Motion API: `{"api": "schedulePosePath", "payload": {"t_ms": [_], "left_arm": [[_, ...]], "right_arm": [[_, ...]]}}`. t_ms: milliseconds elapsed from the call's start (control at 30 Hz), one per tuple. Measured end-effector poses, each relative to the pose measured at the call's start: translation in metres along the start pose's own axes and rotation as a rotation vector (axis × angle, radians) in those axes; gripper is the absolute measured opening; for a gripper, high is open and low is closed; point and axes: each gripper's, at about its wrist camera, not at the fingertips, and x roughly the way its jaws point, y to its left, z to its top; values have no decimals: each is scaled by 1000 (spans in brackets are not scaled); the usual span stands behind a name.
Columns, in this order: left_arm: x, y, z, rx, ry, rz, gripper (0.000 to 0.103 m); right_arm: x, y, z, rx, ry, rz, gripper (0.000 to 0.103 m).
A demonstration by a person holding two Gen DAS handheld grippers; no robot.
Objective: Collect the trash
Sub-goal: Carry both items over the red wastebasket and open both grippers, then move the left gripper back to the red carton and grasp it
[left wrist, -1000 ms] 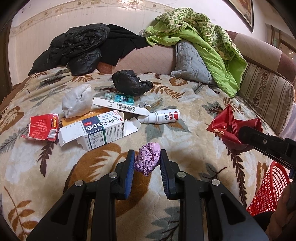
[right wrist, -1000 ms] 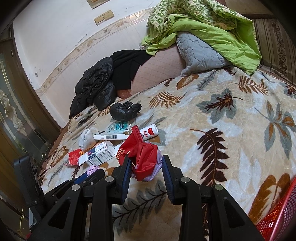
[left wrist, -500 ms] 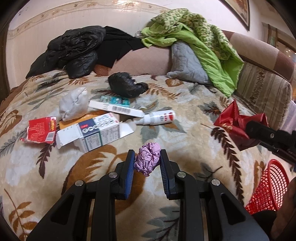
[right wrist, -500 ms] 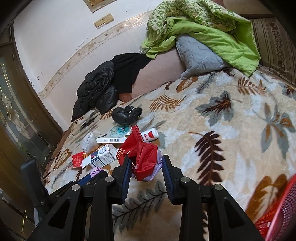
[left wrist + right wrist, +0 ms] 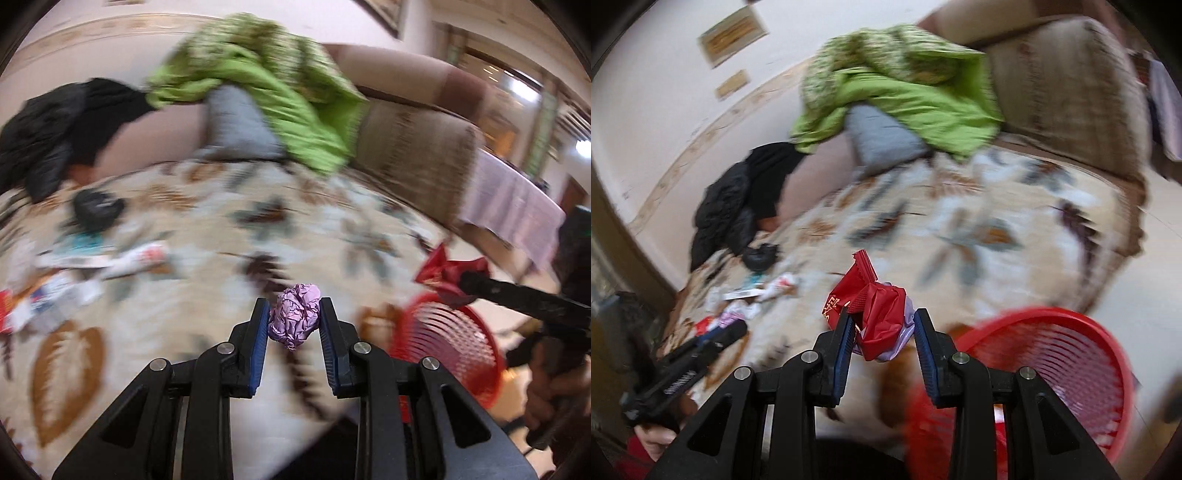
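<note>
Clamping a crumpled ball of purple paper (image 5: 294,314) between its blue pads, the left gripper (image 5: 294,325) hangs over the near edge of the leaf-patterned blanket (image 5: 207,266), with both pads pressed against the ball's sides. The right gripper (image 5: 882,328) is likewise closed on trash: a red wrapper (image 5: 871,314) with a bit of pale purple plastic bunched behind it, squeezed between narrow-set jaws.

From the left wrist, the red basket (image 5: 448,343) sits to the right, below the blanket's edge, and the right gripper reaches in from the right with the red wrapper held just above the basket's far rim. That same view shows the rest of the litter, blurred, at the far left of the blanket: a white box, a small white bottle and a black bag.

From the right wrist, the basket (image 5: 1067,354) lies near and to the right, and the left gripper's black body (image 5: 683,365) shows at lower left with a hand (image 5: 653,439) under it.
</note>
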Motion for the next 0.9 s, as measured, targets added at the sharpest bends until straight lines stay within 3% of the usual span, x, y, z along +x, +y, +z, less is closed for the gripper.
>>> {"api": "schedulePosePath", "payload": {"t_ms": [200,333,433,467,633,900], "left_arm": [[38,-83,3,85,118,-196,26],[61,-119,1,129,192,-269,26],[79,-132,-2,116,270,-296,42],[83,-132,-4,89,282,-309,43],[72,-115,-5,47,259,-290,43],[26,-45,9,-20,136,-153,44]], "right_arm": [[-29,-59,-10,105,2,-93,36],[-33,-84,-18,163,18,-148,45],[-33,-96,-21,188,27,-185,49],[-34,-98,-21,189,26,-182,49],[-39,-88,-16,160,-11,-150,49],[-22,-45,2,83,-35,-93,50]]}}
